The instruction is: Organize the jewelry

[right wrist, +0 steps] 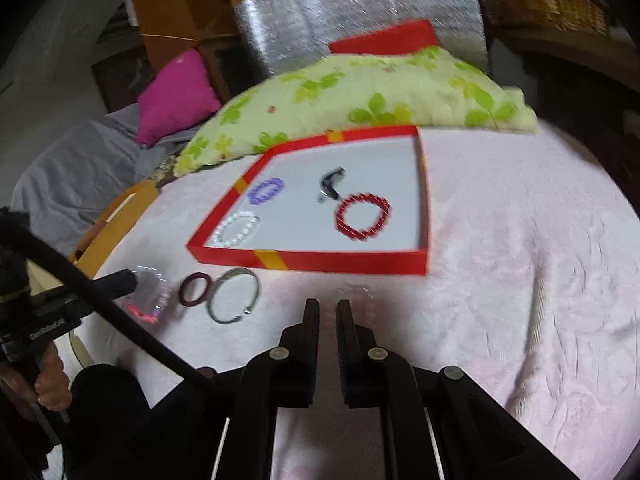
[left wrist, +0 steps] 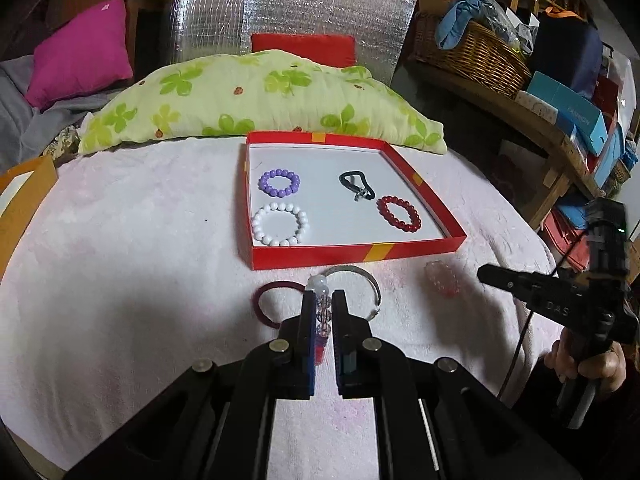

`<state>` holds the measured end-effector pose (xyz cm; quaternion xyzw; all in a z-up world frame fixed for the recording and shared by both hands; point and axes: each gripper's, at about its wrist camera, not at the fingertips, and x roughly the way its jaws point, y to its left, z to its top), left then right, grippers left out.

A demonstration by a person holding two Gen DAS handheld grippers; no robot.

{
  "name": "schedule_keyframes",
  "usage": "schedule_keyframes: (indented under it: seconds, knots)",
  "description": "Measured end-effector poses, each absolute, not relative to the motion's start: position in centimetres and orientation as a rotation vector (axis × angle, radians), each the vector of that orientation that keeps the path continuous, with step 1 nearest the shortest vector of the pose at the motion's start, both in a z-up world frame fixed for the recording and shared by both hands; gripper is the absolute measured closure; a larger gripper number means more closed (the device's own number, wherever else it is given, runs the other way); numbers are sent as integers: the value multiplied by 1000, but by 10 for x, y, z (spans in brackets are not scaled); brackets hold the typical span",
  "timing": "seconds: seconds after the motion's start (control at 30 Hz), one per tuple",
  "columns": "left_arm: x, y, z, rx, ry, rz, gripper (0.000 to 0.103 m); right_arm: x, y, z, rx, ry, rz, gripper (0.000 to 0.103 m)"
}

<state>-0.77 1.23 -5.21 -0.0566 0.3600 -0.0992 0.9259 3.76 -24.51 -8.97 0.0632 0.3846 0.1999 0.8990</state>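
Note:
My left gripper is shut on a clear bead bracelet with pink beads, lifted off the cloth; the right wrist view shows the bracelet hanging from the left gripper's tip. My right gripper has its jaws nearly together. A blurred clear bracelet sits at the right gripper's tip, only faintly seen in its own view. A maroon ring and a silver bangle lie on the pink cloth. The red box holds purple, white and red bracelets and a black band.
A green-flowered pillow lies behind the box. An orange-edged board sits at the cloth's left edge. A wicker basket and stacked boxes crowd the shelf on the right. A hand grips the right tool's handle.

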Motion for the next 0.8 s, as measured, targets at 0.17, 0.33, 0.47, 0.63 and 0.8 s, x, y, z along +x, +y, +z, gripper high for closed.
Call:
schedule_keyframes:
  seconds: [0.17, 0.33, 0.47, 0.63, 0.8]
  knots:
    - [-9, 12, -59, -123, 764, -201, 96, 51, -246, -102, 174, 865, 344, 46]
    - [-12, 14, -59, -132, 765, -201, 96, 61, -223, -108, 76, 866, 347, 46]
    - [-15, 20, -57, -147, 761, -194, 96, 67, -205, -121, -65, 878, 315, 72]
    - [-17, 27, -52, -163, 750, -184, 96, 56, -208, -113, -92, 827, 327, 88]
    - [-18, 28, -45, -155, 732, -204, 96, 33, -213, -88, -60, 719, 415, 95]
